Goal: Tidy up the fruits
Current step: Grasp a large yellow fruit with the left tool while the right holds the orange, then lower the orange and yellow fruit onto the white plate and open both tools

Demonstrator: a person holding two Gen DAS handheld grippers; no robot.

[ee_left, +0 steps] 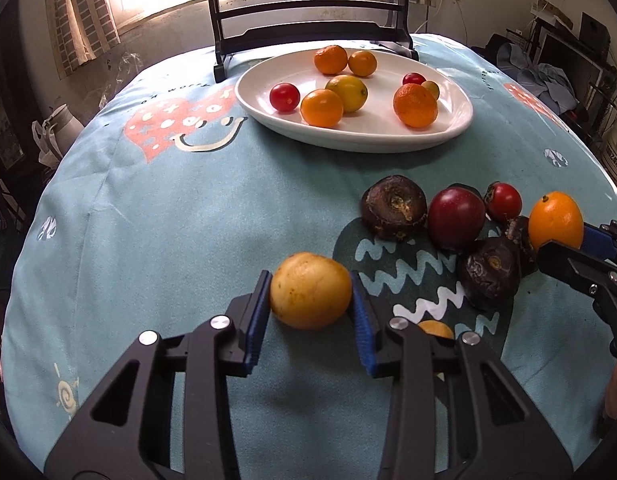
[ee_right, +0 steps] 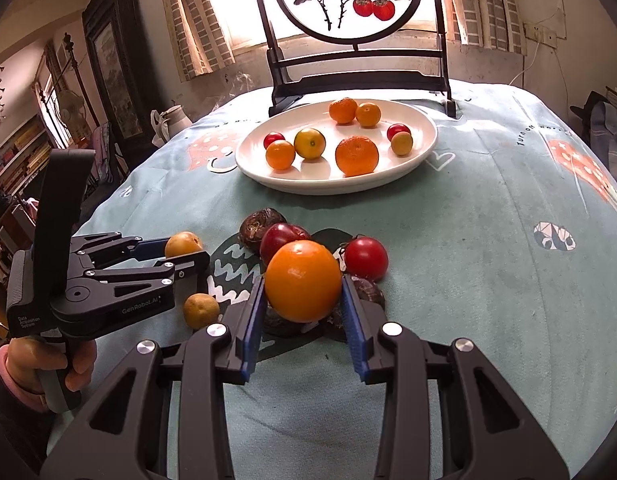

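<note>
Left gripper (ee_left: 311, 292) closed on pale yellow citrus (ee_left: 311, 290), blue pads (ee_left: 260, 312) pressed against both sides, jaws roughly fruit-width apart; fruit near-round, long axis hard to tell, dimpled skin facing camera. Seemingly lifted just above teal tablecloth (ee_left: 168, 220) near the front edge, contact with cloth not certain. Right gripper (ee_right: 303, 280) clamped on bright orange fruit (ee_right: 303, 280), slightly oval with long axis running about upright, tilted a little to the right, small stem dot visible at its top in the left wrist view. Held over a cluster of loose fruit at mid-table: dark wrinkled fruit (ee_left: 393, 208) with pale scar facing up, dark red plum (ee_left: 456, 218) just beside it to the right, red tomato (ee_left: 503, 202) farther right, second dark wrinkled fruit (ee_left: 490, 276) nearer. Small yellow-brown citrus (ee_right: 201, 311) lying on cloth near, between the two grippers. White oval plate (ee_left: 348, 136) at far centre, long axis left to right, loaded with two oranges at its far side, yellow lemon (ee_left: 347, 93) with nub pointing right, orange kumquat (ee_left: 321, 107) touching it in front, larger mandarin (ee_left: 415, 105) right, cherry tomato (ee_left: 284, 97) left, another cherry tomato and small yellow fruit at far right. Dark wooden screen stand (ee_right: 358, 76) behind plate, touching its far rim or just beside, cannot tell. Person's hand (ee_right: 48, 360) gripping left tool handle.
</note>
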